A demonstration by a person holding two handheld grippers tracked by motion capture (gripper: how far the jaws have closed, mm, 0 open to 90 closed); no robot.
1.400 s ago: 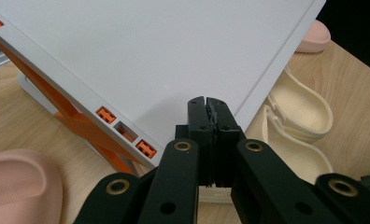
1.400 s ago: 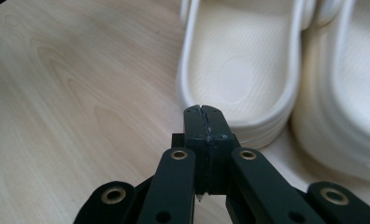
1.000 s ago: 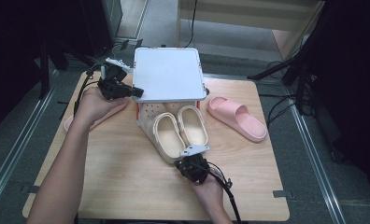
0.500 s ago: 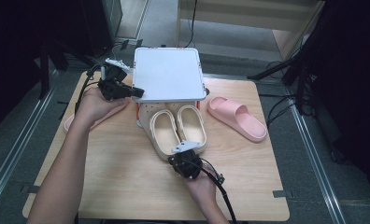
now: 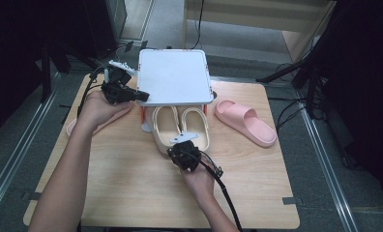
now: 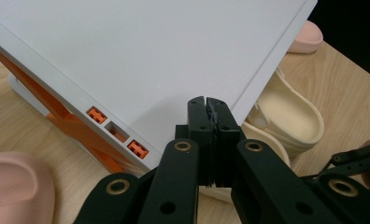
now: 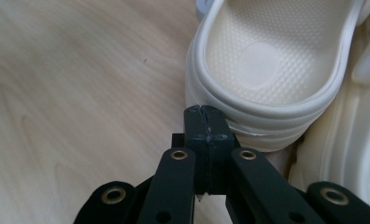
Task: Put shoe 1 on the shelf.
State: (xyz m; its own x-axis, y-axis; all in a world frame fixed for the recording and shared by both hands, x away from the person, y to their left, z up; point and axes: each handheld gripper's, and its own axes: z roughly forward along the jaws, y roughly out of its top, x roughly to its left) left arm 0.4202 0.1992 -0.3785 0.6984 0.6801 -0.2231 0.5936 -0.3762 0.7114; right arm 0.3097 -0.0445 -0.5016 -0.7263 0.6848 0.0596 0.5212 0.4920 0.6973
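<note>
A pair of cream slippers (image 5: 180,126) lies side by side, toes under a white shelf (image 5: 174,76) on orange legs. My right gripper (image 5: 180,148) is shut and empty, its tip against the heel of the left cream slipper (image 7: 267,60); in the right gripper view the closed jaws (image 7: 205,114) touch that heel rim. My left gripper (image 5: 140,95) is shut with nothing in it, at the shelf's front left corner. In the left gripper view its tips (image 6: 206,105) rest at the edge of the white shelf top (image 6: 150,51).
One pink slipper (image 5: 245,121) lies right of the shelf. Another pink slipper (image 5: 76,126) lies under the left hand near the table's left edge. The wooden table (image 5: 131,193) has bare room near the person. Cables hang off the far side.
The right gripper has moved away from the person and slightly left, sliding the cream slippers further under the shelf. The left gripper has stayed put.
</note>
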